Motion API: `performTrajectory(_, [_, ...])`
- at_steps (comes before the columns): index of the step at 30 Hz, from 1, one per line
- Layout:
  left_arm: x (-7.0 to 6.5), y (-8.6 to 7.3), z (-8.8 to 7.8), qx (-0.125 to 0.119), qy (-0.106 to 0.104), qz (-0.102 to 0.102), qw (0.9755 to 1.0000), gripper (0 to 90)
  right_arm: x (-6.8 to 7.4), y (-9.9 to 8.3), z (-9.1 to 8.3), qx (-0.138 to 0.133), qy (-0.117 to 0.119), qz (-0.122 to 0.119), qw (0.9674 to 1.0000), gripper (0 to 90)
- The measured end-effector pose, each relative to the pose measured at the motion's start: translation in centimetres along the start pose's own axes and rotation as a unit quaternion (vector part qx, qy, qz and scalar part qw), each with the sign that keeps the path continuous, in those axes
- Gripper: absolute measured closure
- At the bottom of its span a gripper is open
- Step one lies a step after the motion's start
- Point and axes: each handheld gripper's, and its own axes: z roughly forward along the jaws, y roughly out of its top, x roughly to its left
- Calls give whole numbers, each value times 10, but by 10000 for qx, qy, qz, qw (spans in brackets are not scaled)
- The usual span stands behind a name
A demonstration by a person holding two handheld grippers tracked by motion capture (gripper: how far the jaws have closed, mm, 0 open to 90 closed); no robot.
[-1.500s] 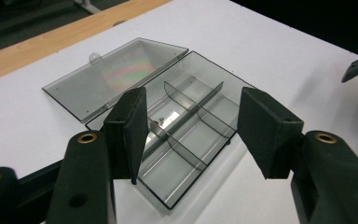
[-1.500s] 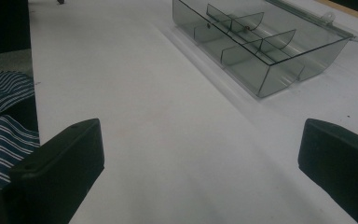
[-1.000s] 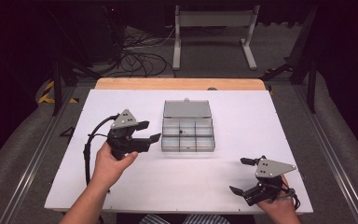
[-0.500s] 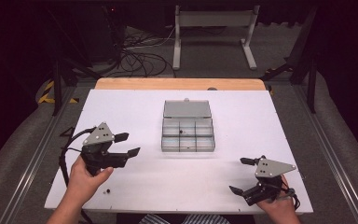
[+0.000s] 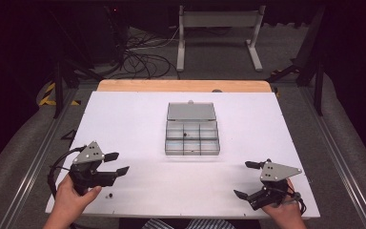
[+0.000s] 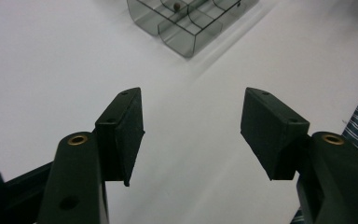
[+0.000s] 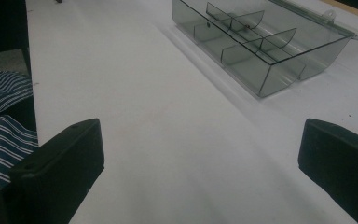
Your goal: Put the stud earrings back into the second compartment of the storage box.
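Left tongs [image 5: 120, 162] apart, empty, just closing slightly, beside small dark piece [image 5: 108, 195] at desk's [image 5: 138, 119] near-left edge — presumably bound for compartment box [image 5: 192, 138] farther off; right tongs [image 5: 242, 179] apart, parked near right.

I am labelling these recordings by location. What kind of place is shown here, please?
Probably a lab or studio set up for recording handling tasks. A white table stands on grey carpet before black curtains, with loose cables on the floor behind it. A person holds a left gripper and a right gripper near a clear compartment box.
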Motion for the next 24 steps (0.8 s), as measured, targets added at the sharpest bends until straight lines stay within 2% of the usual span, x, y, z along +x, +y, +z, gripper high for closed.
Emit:
performTrajectory(4, [1, -13, 1, 167, 28, -41, 9998, 404, -1, -1, 0, -9, 9, 31, 10000, 9])
performTrajectory(6, [0, -19, 1, 212, -26, -104, 9997, 412, -1, -1, -1, -22, 23, 44, 10000, 9])
performTrajectory(7, [0, -22, 1, 274, -12, -56, 9996, 420, -2, -1, -1, -33, 26, 53, 10000, 9])
performTrajectory(9, [-1, -28, 3, 418, -6, -102, 9991, 427, -2, -1, -1, -46, 23, 60, 10000, 8])
performTrajectory(12, [-1, -35, 5, 646, 75, -65, 9979, 439, -2, -1, -1, -31, 26, 59, 10000, 9])
performTrajectory(15, [1, -40, 7, 776, 93, -97, 9969, 455, -1, -1, -1, -19, 18, 60, 10000, 8])
performTrajectory(24, [2, -51, 10, 1221, -35, -152, 9924, 517, -1, -1, -1, -14, 26, 57, 10000, 9])
